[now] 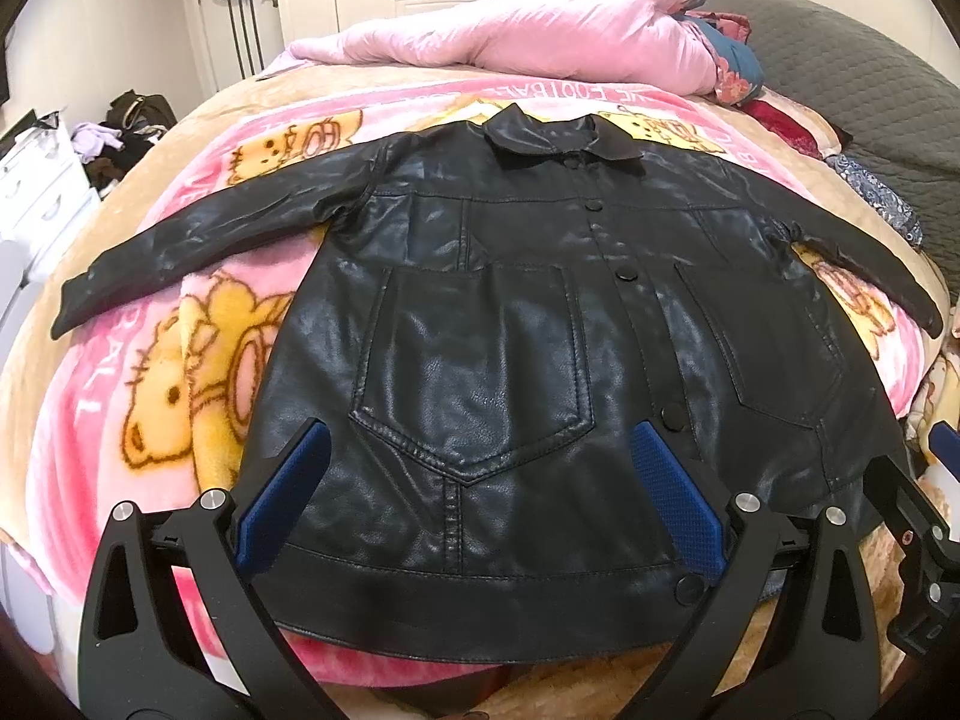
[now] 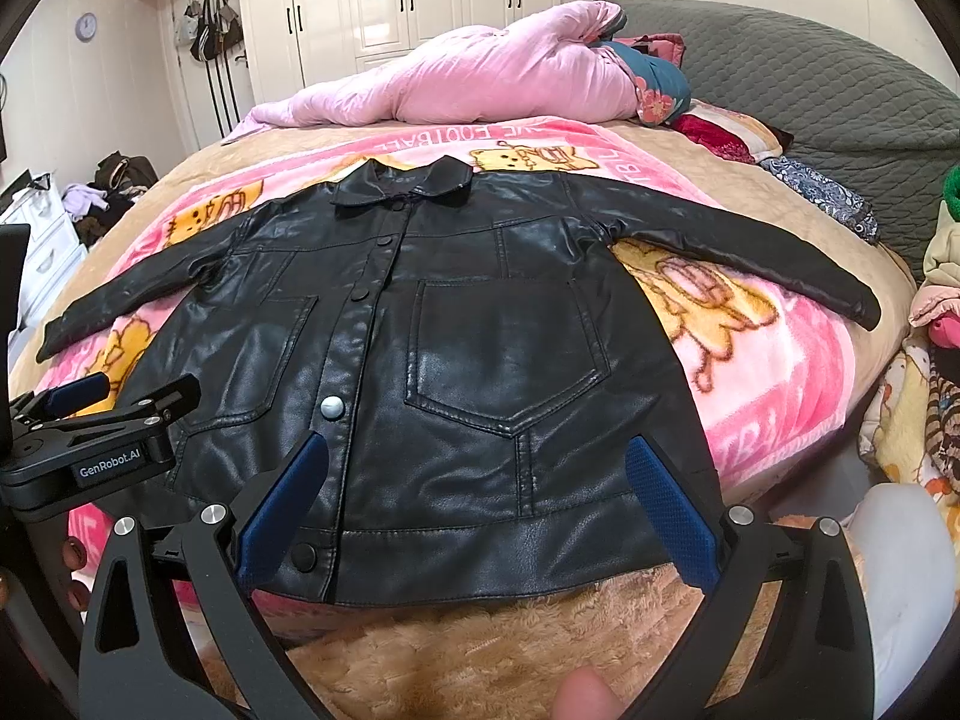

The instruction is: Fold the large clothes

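1. The jacket, lying spread ahead of both sets of jaws, looks like glossy black leather, faintly grained.
2. The blanket beneath it is fuzzy, matt fleece.
3. Jaw pads are blue, finely textured; their arms are matt black with shiny metal bolts.

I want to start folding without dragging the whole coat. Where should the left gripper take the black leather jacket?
Probably the cuff of the left sleeve of the black leather jacket. It lies flat and stretched outward, free of the body, so the open left gripper can come from its outer end.
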